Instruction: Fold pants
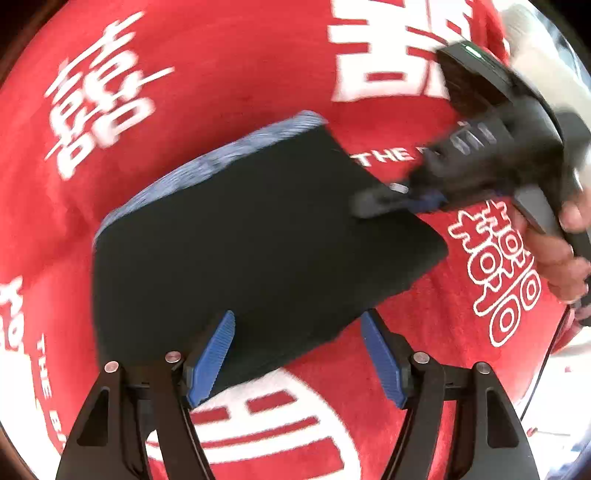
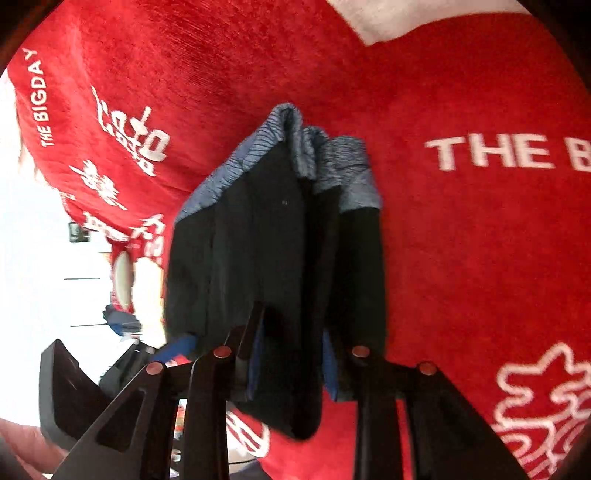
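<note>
1. Pants (image 1: 258, 251): black fabric with a heathered blue-grey waistband (image 2: 347, 173), folded into a compact stack of several layers. They lie on a red cloth (image 1: 229, 74) printed with white characters and the words "THE BIGDAY".
2. Left-wrist view: the stack sits roughly mid-frame, waistband edge along its far upper-left side, one near corner reaching down between the left tool's pads.
3. Left tool (image 1: 297, 356): jaws stand wide apart. The blue ribbed pads (image 1: 212, 356) flank the near corner of the pants without pressing on it; nothing is gripped.
4. Right tool (image 2: 291, 365): in its own view the jaws straddle the near edge of the folded stack, with black fabric filling the gap between the blue pads. Whether the pads actually press on the fabric cannot be told; that area is dark and blurred.
5. In the left-wrist view the right tool (image 1: 380, 201) comes in from the upper right, tip at the right edge of the pants, held by a hand (image 1: 565, 240) on its grip.
6. Surroundings: the red cloth covers the surface; a pale patch of another material shows at the far edge (image 2: 388, 18). Bright, washed-out room at left of the right-wrist view.
</note>
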A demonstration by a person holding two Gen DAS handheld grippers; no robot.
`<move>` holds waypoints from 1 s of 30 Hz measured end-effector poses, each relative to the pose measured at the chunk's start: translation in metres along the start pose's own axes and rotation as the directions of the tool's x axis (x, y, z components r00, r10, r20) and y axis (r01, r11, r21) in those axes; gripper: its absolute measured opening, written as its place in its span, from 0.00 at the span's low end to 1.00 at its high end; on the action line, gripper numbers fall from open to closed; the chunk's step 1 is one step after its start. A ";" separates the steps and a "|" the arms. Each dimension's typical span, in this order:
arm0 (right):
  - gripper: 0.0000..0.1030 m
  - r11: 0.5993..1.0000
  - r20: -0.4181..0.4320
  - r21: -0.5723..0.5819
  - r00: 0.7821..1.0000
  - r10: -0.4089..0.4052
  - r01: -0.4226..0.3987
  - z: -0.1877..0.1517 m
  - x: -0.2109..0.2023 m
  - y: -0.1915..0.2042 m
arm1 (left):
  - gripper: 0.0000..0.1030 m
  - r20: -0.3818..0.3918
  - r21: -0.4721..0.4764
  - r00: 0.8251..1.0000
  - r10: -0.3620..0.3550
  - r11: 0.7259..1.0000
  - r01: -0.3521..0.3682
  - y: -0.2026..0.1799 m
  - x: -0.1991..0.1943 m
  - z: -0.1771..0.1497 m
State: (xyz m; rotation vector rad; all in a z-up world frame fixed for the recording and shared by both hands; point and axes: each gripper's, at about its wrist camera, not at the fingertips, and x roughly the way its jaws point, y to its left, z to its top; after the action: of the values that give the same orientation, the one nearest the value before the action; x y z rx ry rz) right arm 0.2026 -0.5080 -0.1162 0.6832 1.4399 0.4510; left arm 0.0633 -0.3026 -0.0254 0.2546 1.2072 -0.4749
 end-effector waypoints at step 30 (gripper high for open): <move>0.40 0.835 0.105 -0.132 0.845 -0.525 0.535 -0.074 0.003 0.070 | 0.88 -0.120 -0.361 0.992 0.043 0.929 -0.083 0.122 0.001 -0.034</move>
State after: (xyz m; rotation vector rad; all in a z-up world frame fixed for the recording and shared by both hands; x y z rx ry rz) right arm 0.1379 -0.4429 -0.0717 0.1469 1.4434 0.0991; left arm 0.0943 -0.1811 -0.0450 -0.0013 1.3659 -0.1738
